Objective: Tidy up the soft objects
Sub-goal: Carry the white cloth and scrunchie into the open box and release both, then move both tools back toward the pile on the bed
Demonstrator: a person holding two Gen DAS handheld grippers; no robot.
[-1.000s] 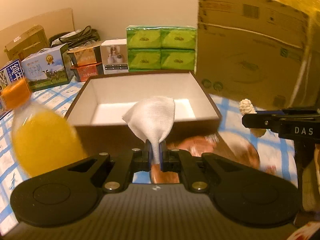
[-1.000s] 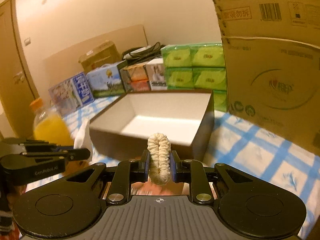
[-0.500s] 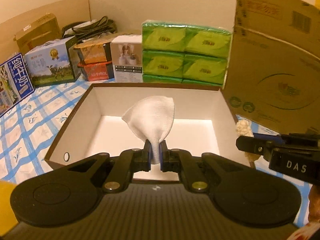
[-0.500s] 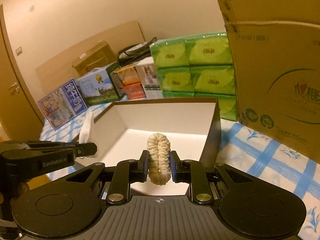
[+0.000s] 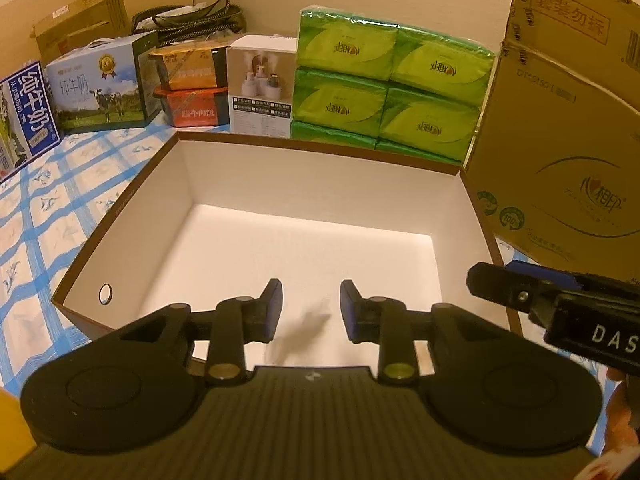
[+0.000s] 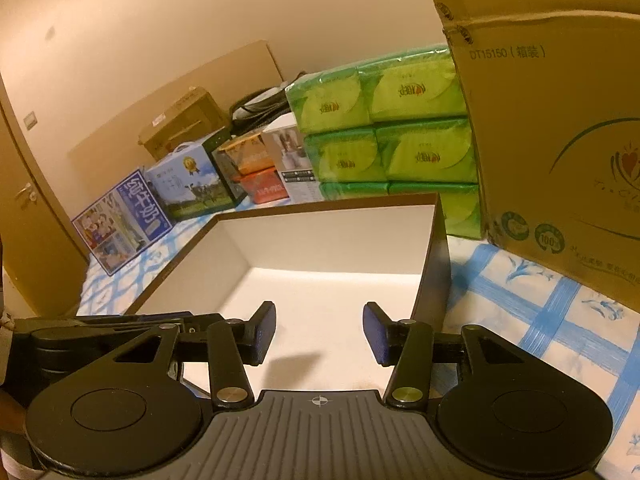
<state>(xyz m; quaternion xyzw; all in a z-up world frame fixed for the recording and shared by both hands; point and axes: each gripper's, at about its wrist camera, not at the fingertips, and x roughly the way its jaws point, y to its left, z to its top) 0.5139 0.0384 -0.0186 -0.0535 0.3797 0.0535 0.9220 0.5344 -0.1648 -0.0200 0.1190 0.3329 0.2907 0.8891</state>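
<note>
Left wrist view: my left fingers (image 5: 311, 307), pinching a white cloth a moment ago, are opening with nothing between them; the cloth has dropped from sight, presumably into the matte white-lined box (image 5: 280, 184) beneath

Right wrist view: my right fingers (image 6: 319, 334) are opening too, empty; the knobbly cream roll is gone, likely boxed
</note>
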